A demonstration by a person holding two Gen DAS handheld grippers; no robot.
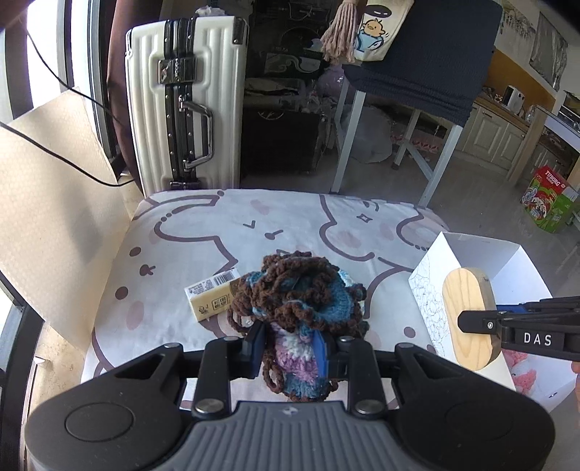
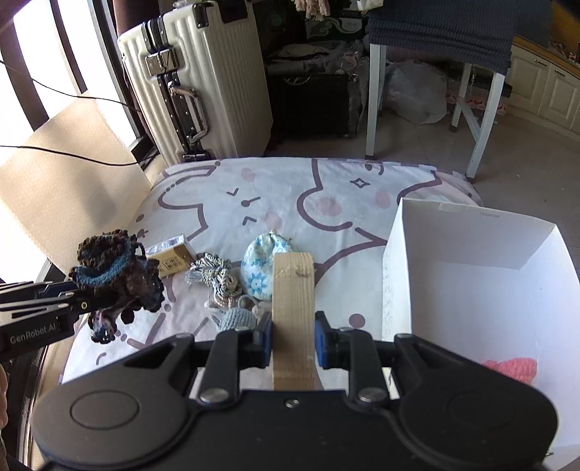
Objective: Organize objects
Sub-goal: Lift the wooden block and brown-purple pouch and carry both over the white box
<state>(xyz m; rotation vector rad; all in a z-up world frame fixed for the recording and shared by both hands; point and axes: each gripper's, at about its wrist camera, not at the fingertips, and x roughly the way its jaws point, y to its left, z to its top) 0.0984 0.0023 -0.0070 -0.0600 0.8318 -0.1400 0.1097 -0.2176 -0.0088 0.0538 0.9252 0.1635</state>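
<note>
Crocheted pouch [image 1: 297, 308]: clenched in left gripper [image 1: 290, 340] jaws, lifted above the bed [image 1: 290, 217]. Wooden block [image 2: 293, 311]: gripped by right gripper [image 2: 293, 344] beside white box [image 2: 471, 235], probably its destination; pink item [image 2: 514, 367] already inside.

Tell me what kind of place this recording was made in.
Probably a lived-in home, not a lab: a white suitcase stands behind the work surface's cartoon-print cover, cream kitchen cabinets run along the far wall, and a cloth-draped table stands nearby.
</note>
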